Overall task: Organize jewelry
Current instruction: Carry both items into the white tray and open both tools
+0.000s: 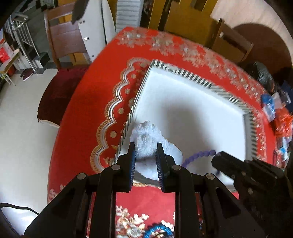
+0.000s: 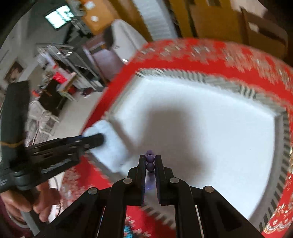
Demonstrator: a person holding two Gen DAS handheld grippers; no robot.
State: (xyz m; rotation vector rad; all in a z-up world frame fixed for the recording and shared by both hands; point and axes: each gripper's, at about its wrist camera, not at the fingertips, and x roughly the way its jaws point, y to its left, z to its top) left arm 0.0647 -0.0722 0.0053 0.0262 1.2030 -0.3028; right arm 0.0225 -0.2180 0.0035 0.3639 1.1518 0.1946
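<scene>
While the white tray (image 1: 192,102) sits on the red tablecloth (image 1: 82,113), the left gripper (image 1: 146,150) clamps a rolled white towel (image 1: 148,139) between its pads at the tray's near-left corner. The right gripper (image 2: 150,161) pinches a purple bead string (image 2: 150,162) between its nearly closed fingers, above the tray.

Pale glossy floor (image 1: 23,131); wooden chair (image 1: 64,42) with dark red cushion (partly tucked under); yellow-brown wooden doors (image 1: 183,16) behind; metal rack (image 1: 23,33) far left.
</scene>
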